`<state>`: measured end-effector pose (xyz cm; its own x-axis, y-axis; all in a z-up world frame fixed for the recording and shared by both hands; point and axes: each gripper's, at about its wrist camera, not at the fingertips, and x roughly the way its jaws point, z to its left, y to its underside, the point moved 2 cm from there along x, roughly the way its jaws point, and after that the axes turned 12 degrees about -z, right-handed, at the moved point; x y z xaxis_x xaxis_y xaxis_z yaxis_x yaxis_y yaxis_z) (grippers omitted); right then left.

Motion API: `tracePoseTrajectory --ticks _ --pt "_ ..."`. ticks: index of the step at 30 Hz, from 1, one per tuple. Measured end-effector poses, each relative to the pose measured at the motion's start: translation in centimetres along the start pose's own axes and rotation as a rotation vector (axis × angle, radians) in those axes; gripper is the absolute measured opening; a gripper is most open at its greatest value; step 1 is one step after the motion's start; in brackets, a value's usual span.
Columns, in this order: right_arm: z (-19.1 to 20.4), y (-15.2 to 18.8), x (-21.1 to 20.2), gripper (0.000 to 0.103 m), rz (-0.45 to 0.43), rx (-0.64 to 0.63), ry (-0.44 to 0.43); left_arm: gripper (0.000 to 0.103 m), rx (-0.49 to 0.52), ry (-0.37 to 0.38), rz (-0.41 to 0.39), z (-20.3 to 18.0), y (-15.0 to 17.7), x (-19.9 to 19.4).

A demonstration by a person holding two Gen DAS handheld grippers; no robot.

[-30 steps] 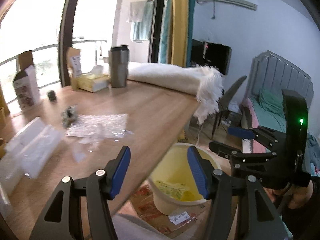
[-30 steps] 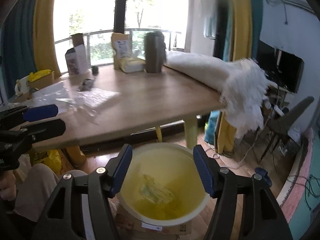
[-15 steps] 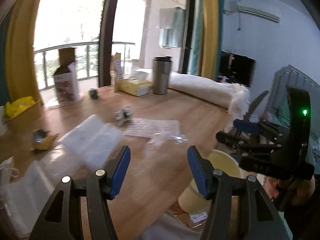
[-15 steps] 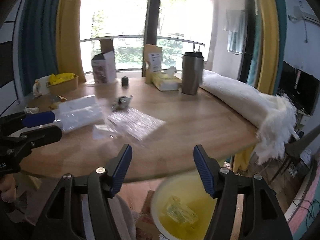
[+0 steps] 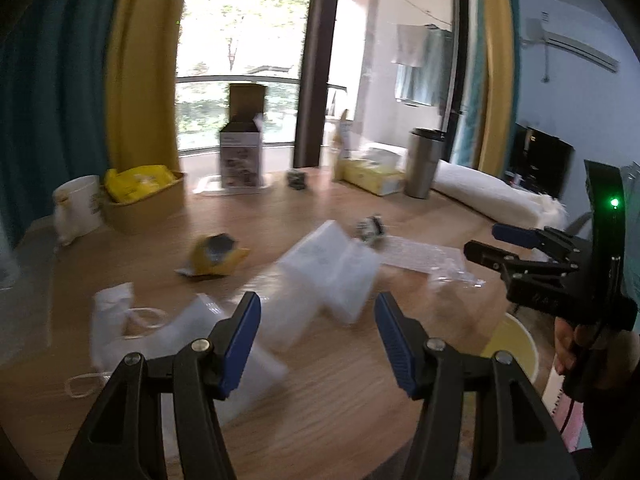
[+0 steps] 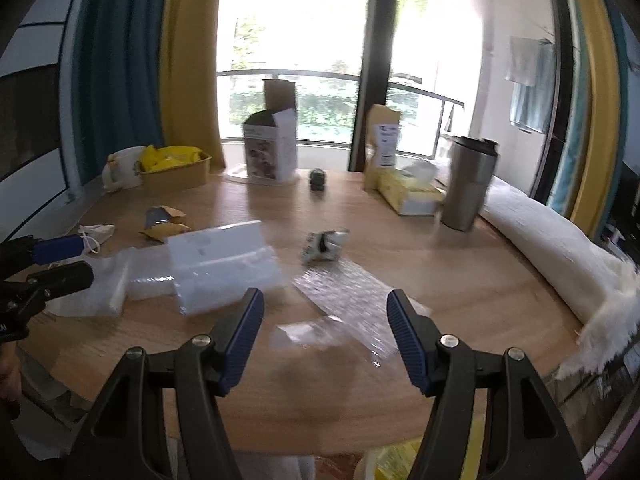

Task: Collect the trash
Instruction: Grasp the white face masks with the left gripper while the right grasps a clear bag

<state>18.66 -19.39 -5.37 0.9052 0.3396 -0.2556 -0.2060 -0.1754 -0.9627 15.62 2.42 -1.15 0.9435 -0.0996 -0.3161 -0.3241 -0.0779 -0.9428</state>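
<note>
Trash lies on the wooden table (image 6: pixel 460 292): white air-cushion packaging (image 6: pixel 224 264) (image 5: pixel 320 276), a clear bubble-wrap sheet (image 6: pixel 344 296) (image 5: pixel 420 256), a crumpled wrapper (image 6: pixel 324 244) (image 5: pixel 372 228), a torn yellow packet (image 5: pixel 214 256) (image 6: pixel 164 220) and a white mask (image 5: pixel 112 316). My left gripper (image 5: pixel 316 336) is open and empty above the air cushions. My right gripper (image 6: pixel 324 340) is open and empty above the bubble wrap. The yellow bin (image 5: pixel 512 344) stands below the table's near edge.
At the back of the table stand a steel tumbler (image 6: pixel 468 184), a yellow tissue box (image 6: pixel 404 196), an open carton (image 6: pixel 272 148), a tray of yellow packets (image 6: pixel 176 168) and a white mug (image 6: pixel 120 168). A white fluffy rug (image 6: pixel 560 248) drapes over the right edge.
Both grippers have swung up and left from over the yellow bin to over the table. Both stay open and empty.
</note>
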Motion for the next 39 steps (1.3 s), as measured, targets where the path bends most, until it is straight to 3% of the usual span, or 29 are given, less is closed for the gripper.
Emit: tracePoseTrajectory --ticks 10,18,24,29,33,37,38,39 --pt "3.8 -1.3 3.1 0.062 0.025 -0.055 -0.034 0.060 -0.043 -0.161 0.017 8.9 0.0 -0.7" --pt "4.1 -1.6 5.1 0.062 0.049 -0.066 -0.008 0.061 -0.022 -0.293 0.101 14.4 -0.1 2.8" --pt "1.0 -0.4 6.0 0.062 0.092 -0.030 0.095 0.062 -0.094 -0.258 0.251 17.3 1.1 6.4" --pt "-2.6 1.6 6.5 0.062 0.168 0.053 0.170 0.062 -0.102 -0.252 0.320 17.4 2.0 7.4" --pt "-4.1 3.5 7.0 0.062 0.225 0.137 0.154 0.062 -0.078 -0.251 0.323 17.1 2.0 7.2" --pt "-4.0 3.9 6.5 0.062 0.197 0.171 0.115 0.061 -0.066 -0.267 0.319 17.1 1.9 7.0" --pt "-3.8 3.9 6.4 0.062 0.191 0.177 0.105 0.054 -0.066 -0.266 0.317 17.2 1.8 7.1" --pt "-3.5 3.9 6.5 0.062 0.190 0.179 0.094 0.040 -0.063 -0.271 0.317 17.2 1.8 7.0"
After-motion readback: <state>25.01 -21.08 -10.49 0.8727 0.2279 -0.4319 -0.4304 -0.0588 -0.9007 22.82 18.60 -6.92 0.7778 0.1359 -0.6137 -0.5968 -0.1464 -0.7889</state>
